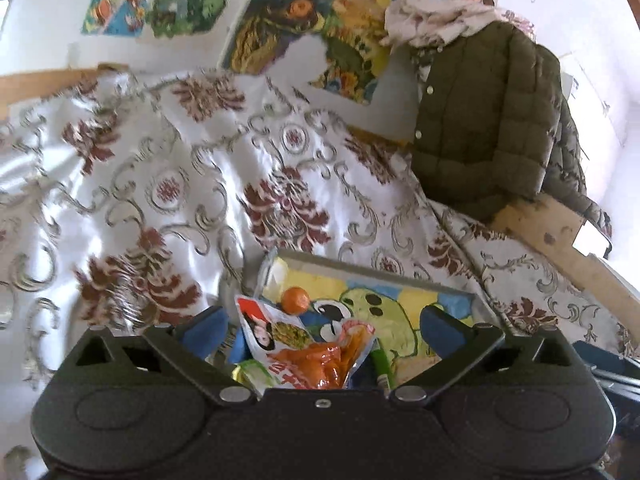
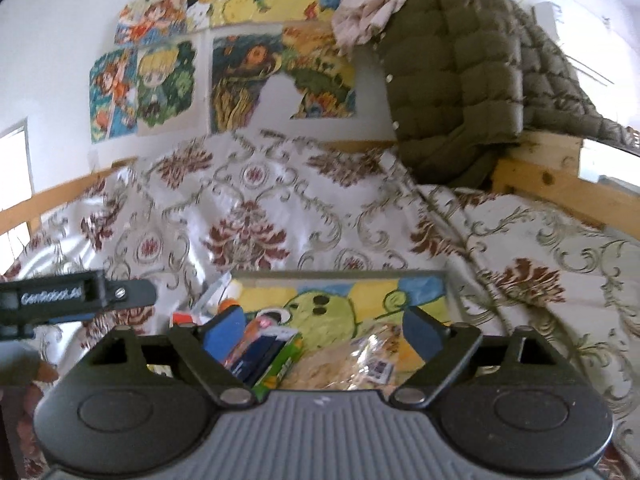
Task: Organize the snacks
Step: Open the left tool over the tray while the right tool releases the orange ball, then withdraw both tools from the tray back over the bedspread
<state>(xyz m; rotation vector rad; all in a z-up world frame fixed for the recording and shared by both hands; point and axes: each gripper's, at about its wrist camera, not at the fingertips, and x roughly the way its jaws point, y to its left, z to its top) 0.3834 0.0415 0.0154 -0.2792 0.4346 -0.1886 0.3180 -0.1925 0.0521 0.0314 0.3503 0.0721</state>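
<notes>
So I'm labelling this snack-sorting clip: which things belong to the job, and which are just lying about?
Job: orange snack packet, small orange, green box, clear bag, painted board.
Lying about: green jacket, patterned cloth, wall pictures.

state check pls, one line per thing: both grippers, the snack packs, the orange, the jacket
left gripper: open, nothing held
right gripper: open, nothing held
orange snack pack: loose on the painted board, crumpled
small orange: resting on the board, whole
clear-wrapped snack: lying on the board, sealed as far as I can tell
green box: lying flat, beside a dark pack
green jacket: draped over the wooden frame
</notes>
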